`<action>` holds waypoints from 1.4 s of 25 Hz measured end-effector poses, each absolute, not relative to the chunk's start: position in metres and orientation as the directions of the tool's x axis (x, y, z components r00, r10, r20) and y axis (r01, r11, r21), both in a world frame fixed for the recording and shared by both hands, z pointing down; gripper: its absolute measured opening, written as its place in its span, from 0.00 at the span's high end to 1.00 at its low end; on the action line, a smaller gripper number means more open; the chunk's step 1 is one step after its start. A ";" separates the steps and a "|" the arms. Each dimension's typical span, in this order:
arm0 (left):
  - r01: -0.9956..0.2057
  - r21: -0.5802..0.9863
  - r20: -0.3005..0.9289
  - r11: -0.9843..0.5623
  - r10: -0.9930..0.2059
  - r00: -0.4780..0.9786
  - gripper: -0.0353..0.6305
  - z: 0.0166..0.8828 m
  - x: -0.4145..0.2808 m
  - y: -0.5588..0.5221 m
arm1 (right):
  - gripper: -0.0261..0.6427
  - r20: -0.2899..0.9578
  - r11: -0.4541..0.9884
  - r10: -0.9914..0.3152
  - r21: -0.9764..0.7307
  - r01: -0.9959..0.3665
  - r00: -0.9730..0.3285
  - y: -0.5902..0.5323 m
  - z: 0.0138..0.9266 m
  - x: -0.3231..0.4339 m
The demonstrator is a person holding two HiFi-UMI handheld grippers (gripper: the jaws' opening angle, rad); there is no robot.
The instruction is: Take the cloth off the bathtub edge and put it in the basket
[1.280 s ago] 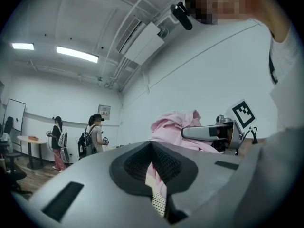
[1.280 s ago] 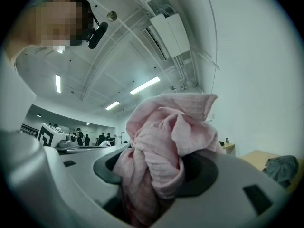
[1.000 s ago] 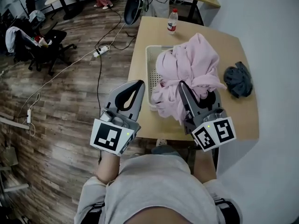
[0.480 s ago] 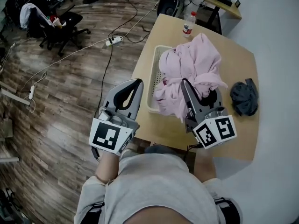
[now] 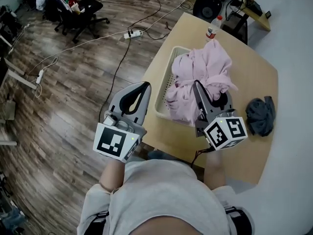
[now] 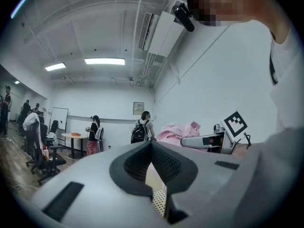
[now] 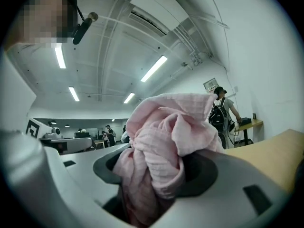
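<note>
A pale wooden tabletop [image 5: 254, 77] fills the right side of the head view. On it, a large pink cloth [image 5: 203, 75] is heaped in a cream perforated basket [image 5: 167, 84] and spills over its near rim. At the near side of the heap, the right gripper [image 7: 156, 170] holds a bunched fold of the pink cloth clamped between its fingers [image 7: 71, 170]. The left gripper [image 6: 152, 144] hangs left of the tabletop, fingers closed together and empty. A dark garment [image 5: 260, 115] lies right of the basket. A bottle [image 5: 212, 29] stands at the far edge.
</note>
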State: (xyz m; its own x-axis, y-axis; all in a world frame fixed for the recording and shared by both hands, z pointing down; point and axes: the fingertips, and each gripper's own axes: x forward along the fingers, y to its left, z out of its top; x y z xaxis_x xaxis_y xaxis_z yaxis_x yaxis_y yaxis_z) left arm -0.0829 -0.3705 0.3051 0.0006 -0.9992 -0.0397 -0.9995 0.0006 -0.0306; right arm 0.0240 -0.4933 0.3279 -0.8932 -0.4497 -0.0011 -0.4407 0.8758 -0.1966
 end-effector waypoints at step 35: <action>-0.988 0.012 0.060 0.156 -0.986 -0.155 0.95 0.339 -0.108 -0.366 | 0.55 0.546 0.795 -0.278 -0.331 -0.508 -0.790 -0.536 0.523 -0.023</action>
State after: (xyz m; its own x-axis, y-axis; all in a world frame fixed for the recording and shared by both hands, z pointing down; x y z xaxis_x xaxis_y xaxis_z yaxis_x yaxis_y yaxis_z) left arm -0.1079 -0.3663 0.3394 -0.1554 -0.9860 0.0597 -0.9876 0.1564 0.0120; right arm -0.0234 -0.5358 0.5232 -0.7901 -0.2778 0.5464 -0.5084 0.7950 -0.3309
